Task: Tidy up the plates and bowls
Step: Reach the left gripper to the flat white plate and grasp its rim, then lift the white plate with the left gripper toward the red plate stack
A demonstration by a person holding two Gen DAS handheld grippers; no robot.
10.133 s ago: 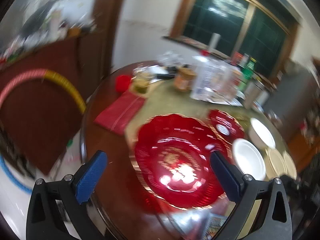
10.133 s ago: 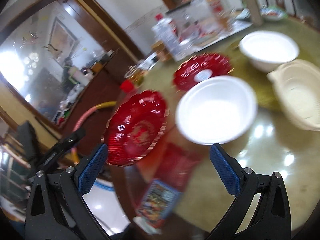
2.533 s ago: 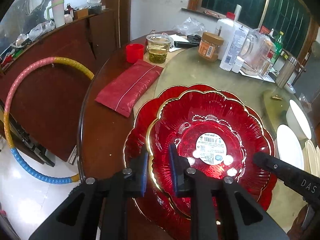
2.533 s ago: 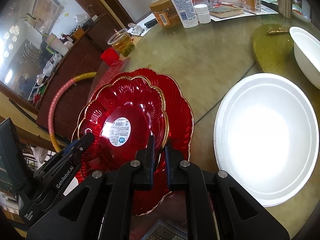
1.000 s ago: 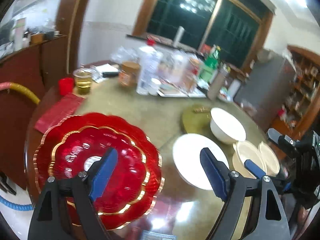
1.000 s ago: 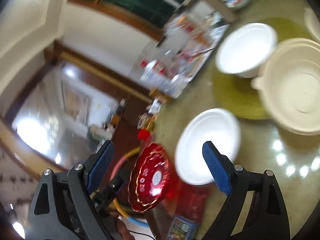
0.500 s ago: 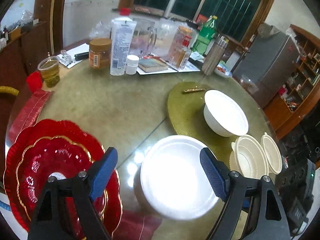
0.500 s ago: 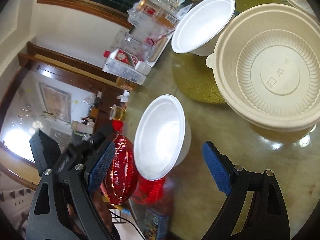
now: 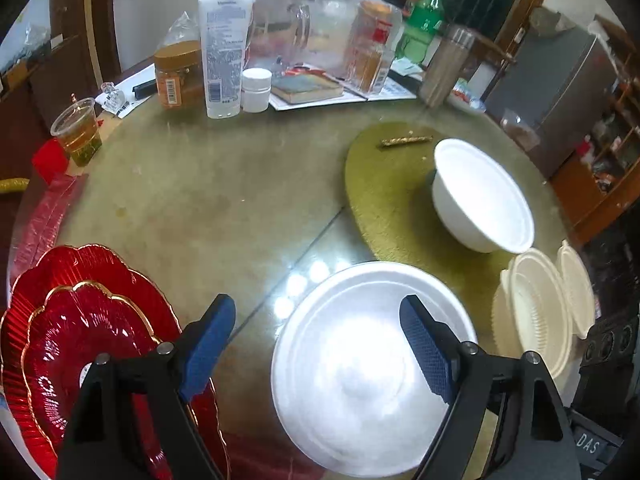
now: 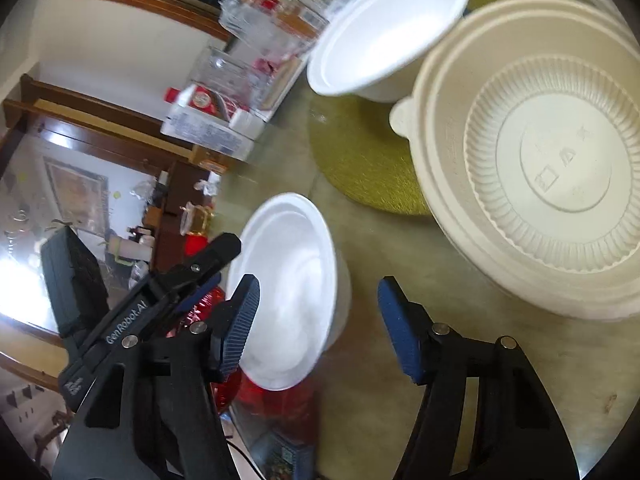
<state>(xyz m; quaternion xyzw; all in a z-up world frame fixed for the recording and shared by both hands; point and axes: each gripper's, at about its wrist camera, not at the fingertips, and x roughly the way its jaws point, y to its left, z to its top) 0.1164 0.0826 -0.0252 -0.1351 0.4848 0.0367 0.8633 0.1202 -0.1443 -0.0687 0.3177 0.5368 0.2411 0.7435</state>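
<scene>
Spreading under me is the round table [image 9: 224, 200], then the stacked red plates [image 9: 84, 332] at its left edge. My left gripper [image 9: 316, 340] hangs wide apart over the near white bowl [image 9: 360, 380], empty. My right gripper [image 10: 316, 320] has just been closing, nothing between its pads, beside the cream bowl [image 10: 540, 160].

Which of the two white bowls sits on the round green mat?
The farther white bowl, deeper and narrower, stands on the green mat. The wider white bowl nearest the left tool rests on the bare table.
</scene>
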